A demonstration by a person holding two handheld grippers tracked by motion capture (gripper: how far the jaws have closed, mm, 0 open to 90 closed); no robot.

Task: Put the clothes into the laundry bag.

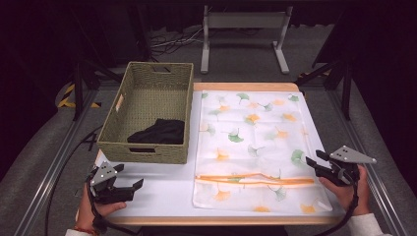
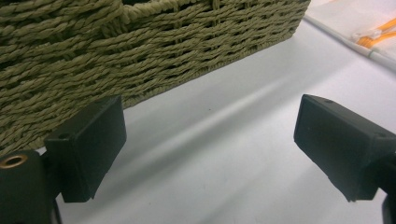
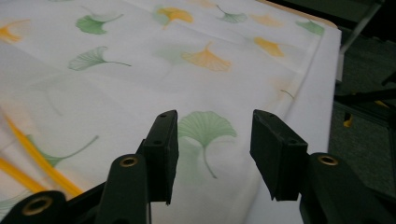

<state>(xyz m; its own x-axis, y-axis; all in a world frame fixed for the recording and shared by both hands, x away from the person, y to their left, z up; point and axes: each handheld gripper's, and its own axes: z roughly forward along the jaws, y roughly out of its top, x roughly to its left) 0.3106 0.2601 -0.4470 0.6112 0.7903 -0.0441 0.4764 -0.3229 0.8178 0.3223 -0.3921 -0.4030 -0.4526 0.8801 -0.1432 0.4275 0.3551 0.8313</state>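
Note:
A white laundry bag (image 1: pixel 251 142) printed with green and orange ginkgo leaves lies flat on the right half of the table, with an orange zipper (image 1: pixel 255 180) running across near its front end. My right gripper (image 1: pixel 313 160) stands open at the bag's right edge; in the right gripper view its jaws (image 3: pixel 215 154) frame a green leaf on the bag (image 3: pixel 116 93). A woven basket (image 1: pixel 120 118) stands at the left with a black garment (image 1: pixel 160 132) inside. My left gripper (image 1: pixel 134 188) is open just in front of the basket (image 2: pixel 140 51), with nothing between its jaws (image 2: pixel 210 135).
The white table top (image 1: pixel 162 196) is bare between the basket and the front edge. A corner of the bag with its orange zipper (image 2: pixel 373 35) shows in the left gripper view. Metal rails and cables run along the floor on both sides; a grey stand (image 1: pixel 243 22) sits behind the table.

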